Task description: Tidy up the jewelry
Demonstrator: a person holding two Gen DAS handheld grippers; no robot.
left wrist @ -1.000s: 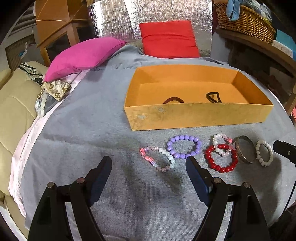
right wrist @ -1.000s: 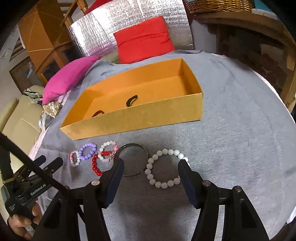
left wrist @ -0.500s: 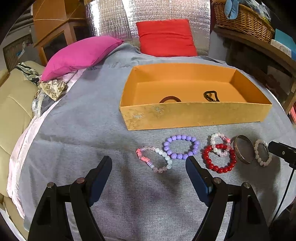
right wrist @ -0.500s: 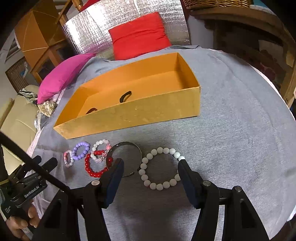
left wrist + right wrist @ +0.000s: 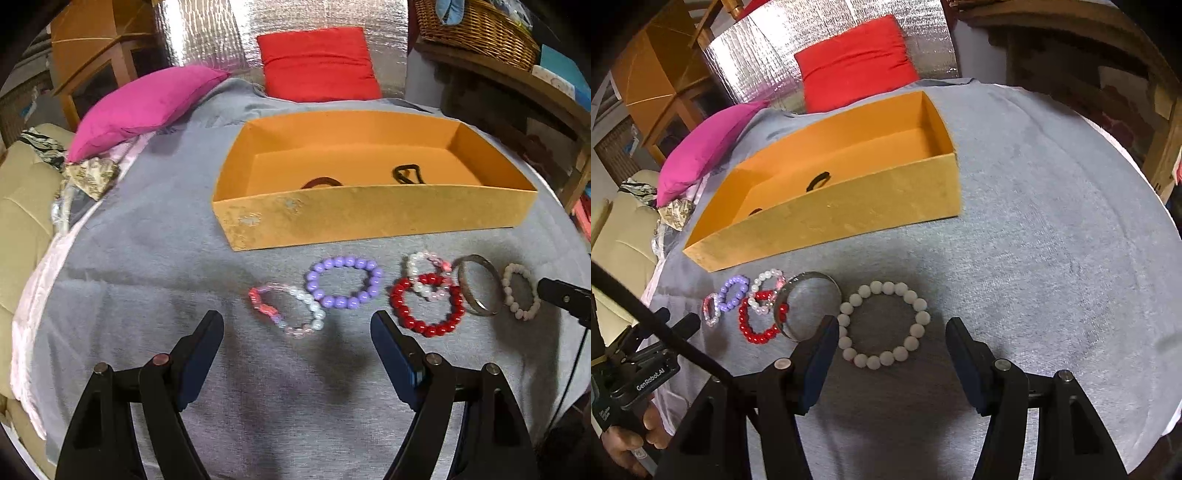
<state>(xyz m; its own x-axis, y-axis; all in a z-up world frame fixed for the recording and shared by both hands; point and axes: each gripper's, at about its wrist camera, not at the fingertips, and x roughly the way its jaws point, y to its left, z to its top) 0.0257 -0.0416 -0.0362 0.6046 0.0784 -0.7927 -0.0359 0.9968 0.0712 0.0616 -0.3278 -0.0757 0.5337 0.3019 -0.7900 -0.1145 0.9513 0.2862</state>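
Observation:
An orange box (image 5: 369,218) (image 5: 849,218) stands on the grey cloth with two dark hair ties (image 5: 408,173) inside. In front of it lie a pink-and-white bracelet (image 5: 286,310), a purple bead bracelet (image 5: 343,282) (image 5: 733,293), a red bead bracelet (image 5: 426,304) (image 5: 757,317) with a pale pink one (image 5: 424,264) overlapping it, a metal bangle (image 5: 478,284) (image 5: 809,310) and a white bead bracelet (image 5: 521,291) (image 5: 884,325). My left gripper (image 5: 297,332) is open just short of the pink-and-white bracelet. My right gripper (image 5: 890,336) is open, its fingers flanking the white bead bracelet.
A pink cushion (image 5: 144,107) and a red cushion (image 5: 317,62) lie behind the box. A beige sofa (image 5: 22,221) is at the left. A wicker basket (image 5: 476,33) sits on a shelf at the back right. The cloth's edge curves down at the right (image 5: 1145,221).
Both grippers have moved forward and lower toward the bracelets. The right gripper's fingers now reach beside the white bead bracelet. The jewelry has not moved.

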